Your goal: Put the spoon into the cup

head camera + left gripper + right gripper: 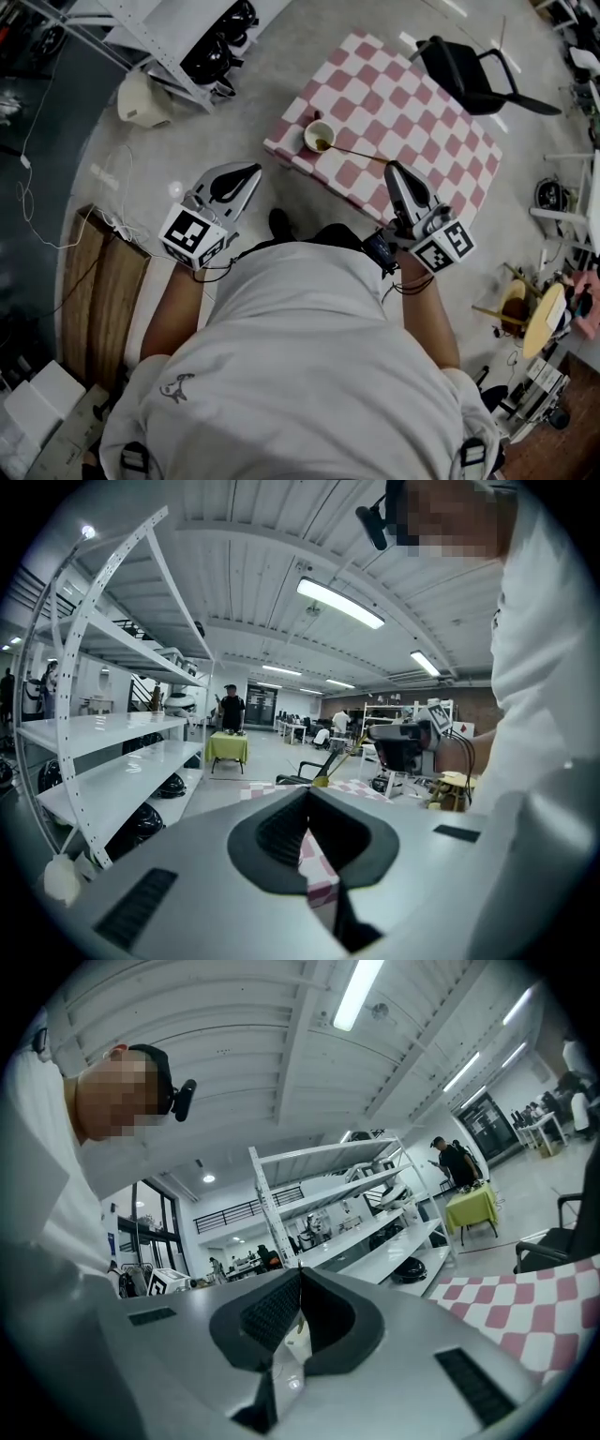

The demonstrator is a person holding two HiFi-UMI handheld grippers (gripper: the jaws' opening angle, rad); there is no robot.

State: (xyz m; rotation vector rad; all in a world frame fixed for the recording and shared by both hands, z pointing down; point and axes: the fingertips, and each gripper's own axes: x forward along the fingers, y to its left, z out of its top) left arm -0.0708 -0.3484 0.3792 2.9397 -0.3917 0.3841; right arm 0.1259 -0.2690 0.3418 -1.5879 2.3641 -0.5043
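Spoon, bowl in cup per head view, handle pinched by right gripper; left gripper pressed together.

Head view looks steeply down; 2 gripper views share its checkered table.

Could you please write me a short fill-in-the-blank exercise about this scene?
1. The right hand-held gripper is shut on the handle of the ___.
2. That object's other end sits in the ___.
3. The left hand-held gripper is shut and holds ___.
4. The tablecloth has a pink-and-white ___ pattern.
Missing words: spoon; cup; nothing; checkered.
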